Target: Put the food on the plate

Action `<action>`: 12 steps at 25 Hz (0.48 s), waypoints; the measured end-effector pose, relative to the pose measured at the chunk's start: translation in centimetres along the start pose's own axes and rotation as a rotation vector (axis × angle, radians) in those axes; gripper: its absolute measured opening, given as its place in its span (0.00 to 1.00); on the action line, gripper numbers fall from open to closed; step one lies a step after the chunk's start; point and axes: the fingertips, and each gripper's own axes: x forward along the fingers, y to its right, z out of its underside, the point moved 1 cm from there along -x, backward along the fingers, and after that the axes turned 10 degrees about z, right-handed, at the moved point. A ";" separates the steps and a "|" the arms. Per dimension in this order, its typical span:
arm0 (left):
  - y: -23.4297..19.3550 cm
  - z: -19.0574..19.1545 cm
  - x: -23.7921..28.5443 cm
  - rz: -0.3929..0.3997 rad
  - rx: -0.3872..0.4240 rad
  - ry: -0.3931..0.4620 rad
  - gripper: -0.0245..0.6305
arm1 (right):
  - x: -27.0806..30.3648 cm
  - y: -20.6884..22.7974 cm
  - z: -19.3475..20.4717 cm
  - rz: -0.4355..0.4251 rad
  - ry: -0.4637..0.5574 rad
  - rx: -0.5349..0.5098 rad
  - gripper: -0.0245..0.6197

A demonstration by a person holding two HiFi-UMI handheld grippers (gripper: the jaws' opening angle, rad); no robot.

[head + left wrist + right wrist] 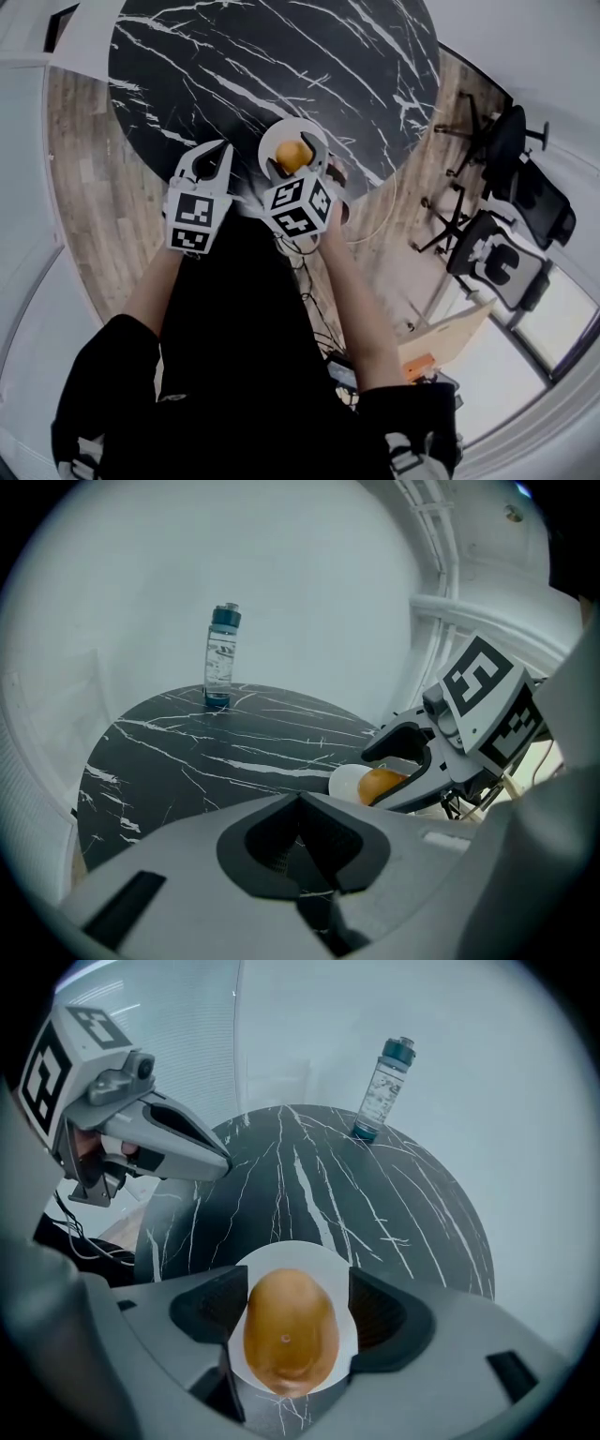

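A yellow-brown potato [293, 156] lies on a small white plate [272, 141] at the near edge of the round black marble table [234, 66]. My right gripper [298, 155] straddles the potato [289, 1330]. Its jaws stand wide, and a strip of plate [281, 1258] shows between the potato and the right pad. My left gripper [219, 152] hovers to the left of the plate over the table edge, shut with nothing in it. The left gripper view shows the potato [380, 783] resting on the plate [345, 782] between the right gripper's fingers [412, 761].
A clear water bottle [382, 1091] with a teal cap stands upright at the far side of the table [394, 1204]. Black office chairs [511, 234] stand on the wooden floor to the right. Cables [323, 337] and a cardboard box [441, 347] lie near the person's feet.
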 end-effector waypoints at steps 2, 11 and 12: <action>0.2 -0.2 -0.3 -0.007 0.010 0.000 0.04 | -0.3 0.1 -0.1 -0.001 0.019 0.016 0.54; 1.2 -0.4 -2.0 -0.050 0.033 0.001 0.04 | -2.8 0.9 0.1 0.001 0.125 0.137 0.54; 1.4 -0.5 -2.2 -0.055 0.036 0.002 0.04 | -3.1 1.1 0.2 0.002 0.140 0.156 0.54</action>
